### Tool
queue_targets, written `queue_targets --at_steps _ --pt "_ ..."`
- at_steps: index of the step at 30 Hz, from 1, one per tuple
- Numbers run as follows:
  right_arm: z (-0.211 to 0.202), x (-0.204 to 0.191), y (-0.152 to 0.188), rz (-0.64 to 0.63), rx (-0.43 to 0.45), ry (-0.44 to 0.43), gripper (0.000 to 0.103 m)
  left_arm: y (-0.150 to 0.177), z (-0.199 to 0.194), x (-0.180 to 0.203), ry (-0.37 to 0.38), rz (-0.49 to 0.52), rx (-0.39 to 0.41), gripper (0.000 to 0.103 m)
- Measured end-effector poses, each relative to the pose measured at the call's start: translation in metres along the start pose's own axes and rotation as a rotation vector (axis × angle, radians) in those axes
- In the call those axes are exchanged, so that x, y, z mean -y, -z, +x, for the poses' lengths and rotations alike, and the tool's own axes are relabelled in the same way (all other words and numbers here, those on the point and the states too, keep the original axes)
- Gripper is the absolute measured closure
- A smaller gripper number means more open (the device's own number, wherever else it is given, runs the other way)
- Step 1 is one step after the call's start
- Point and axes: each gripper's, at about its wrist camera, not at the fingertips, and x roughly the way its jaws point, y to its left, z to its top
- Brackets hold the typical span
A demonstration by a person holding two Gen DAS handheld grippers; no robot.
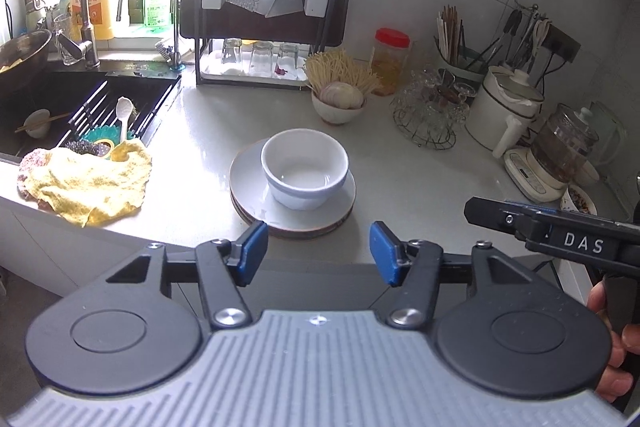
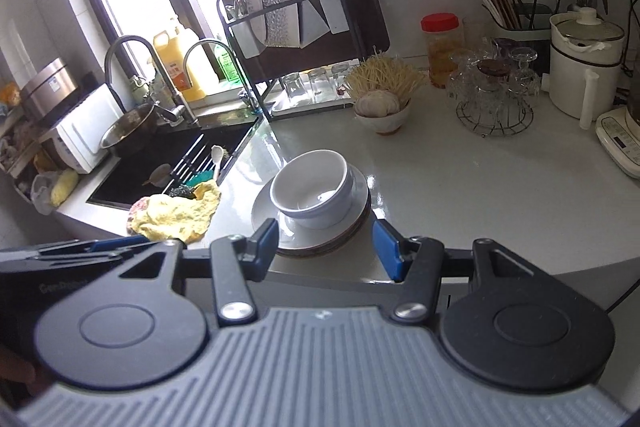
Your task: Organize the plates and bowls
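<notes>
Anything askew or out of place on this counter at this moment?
Mostly tidy. The white bowl sits off-centre on the stacked plates, toward their far right edge. A crumpled yellow cloth lies on the sink's corner. Both grippers are open and empty.

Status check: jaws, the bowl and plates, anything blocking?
Left gripper and right gripper jaws open, empty, short of the stack. White ceramic bowl sits on stacked white plates. Yellow cloth lies left of them, apart; path clear.
</notes>
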Motion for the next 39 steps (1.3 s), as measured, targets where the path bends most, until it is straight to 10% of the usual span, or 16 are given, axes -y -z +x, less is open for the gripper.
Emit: queue_targets --at_steps 9,20,39 --pt "-0.017 -0.001 0.024 0.002 0.026 0.043 0.047 0.021 -0.012 -0.006 -0.004 -0.007 -0.028 0.039" --pt "-0.036 0.012 0.027 0.018 0.049 0.111 0.027 0.021 -0.007 0.004 0.027 0.032 -0.067 0.010" --pt "-0.040 0.008 0.035 0.038 0.086 0.139 0.022 0.017 -0.006 0.007 0.012 0.090 -0.055 0.005"
